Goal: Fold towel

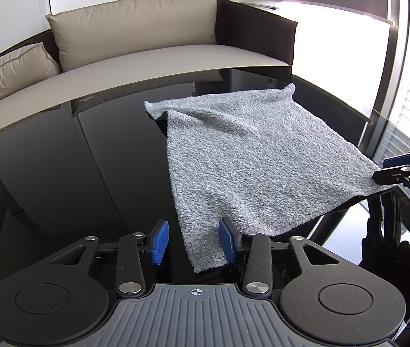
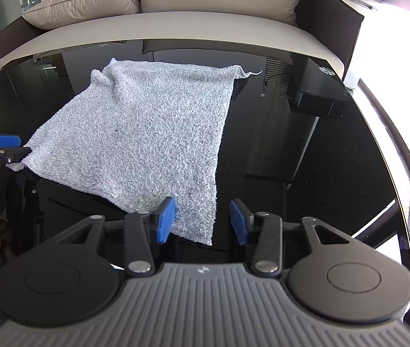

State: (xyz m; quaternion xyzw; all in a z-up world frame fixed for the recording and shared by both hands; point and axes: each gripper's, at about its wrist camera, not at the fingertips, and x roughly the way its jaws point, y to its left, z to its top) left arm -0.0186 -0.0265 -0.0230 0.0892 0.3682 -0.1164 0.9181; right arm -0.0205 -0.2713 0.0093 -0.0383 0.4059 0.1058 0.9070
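The grey towel (image 1: 251,156) is spread on the black glass table (image 1: 60,159), far edge rumpled, its two near corners raised so a fold can be carried across. The left gripper (image 1: 194,243) and right gripper (image 2: 202,221) are each set at a near corner, fingers apart, nothing clamped. Beyond the towel, a sofa (image 1: 161,55) is noted; nothing obstructs.

The left gripper (image 1: 194,241) hovers with its blue pads (image 1: 160,243) spread apart over the black glass table (image 1: 60,173). A near corner of the grey towel (image 1: 251,156) lies between them. Far right, the right gripper (image 1: 384,173) touches another towel corner.
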